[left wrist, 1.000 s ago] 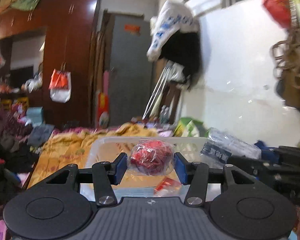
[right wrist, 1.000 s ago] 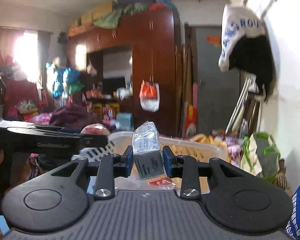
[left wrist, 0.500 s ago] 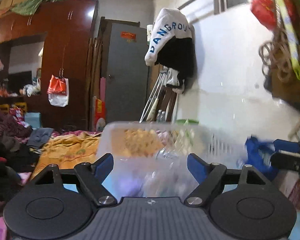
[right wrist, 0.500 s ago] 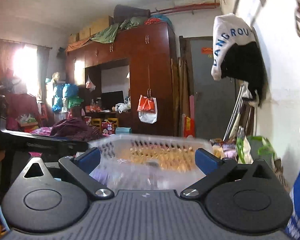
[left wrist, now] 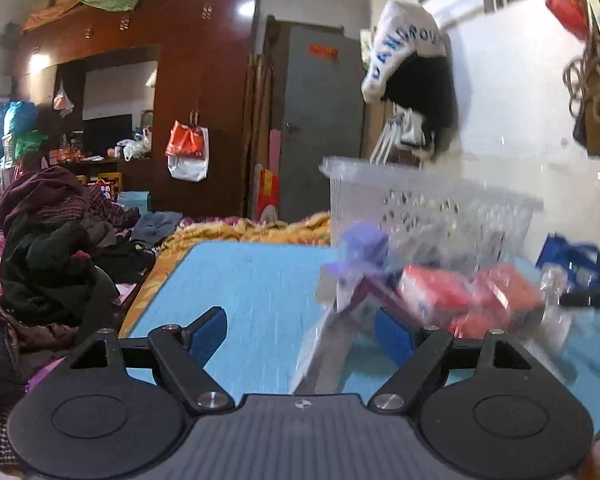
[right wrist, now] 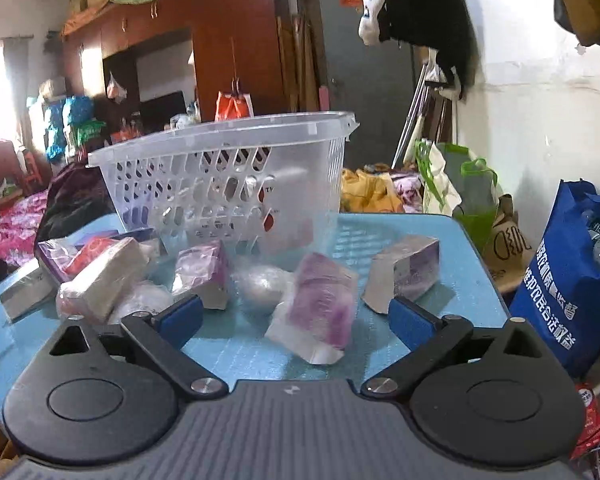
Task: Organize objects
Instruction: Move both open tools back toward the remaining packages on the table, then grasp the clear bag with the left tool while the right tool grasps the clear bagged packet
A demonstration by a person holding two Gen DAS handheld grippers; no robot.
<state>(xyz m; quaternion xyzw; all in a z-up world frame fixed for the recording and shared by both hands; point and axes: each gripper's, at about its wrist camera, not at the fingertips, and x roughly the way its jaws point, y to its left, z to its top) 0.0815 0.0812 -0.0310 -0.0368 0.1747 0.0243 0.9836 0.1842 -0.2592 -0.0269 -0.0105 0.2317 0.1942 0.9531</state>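
you have the basket [right wrist: 228, 176] standing at the back of the table [right wrist: 400, 232], packets [right wrist: 320, 308] scattered on the table before it, and a bag [right wrist: 568, 280] beside the table's right edge.

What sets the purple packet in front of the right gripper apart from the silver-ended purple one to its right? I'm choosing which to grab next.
The near purple packet stands tilted in clear wrap, between the open fingers; the silver-ended packet lies flatter, farther back, outside them. Both rest on the blue table, outside the basket.

Each black gripper [right wrist: 296, 320] has blue pads [right wrist: 182, 318] and silver screws.
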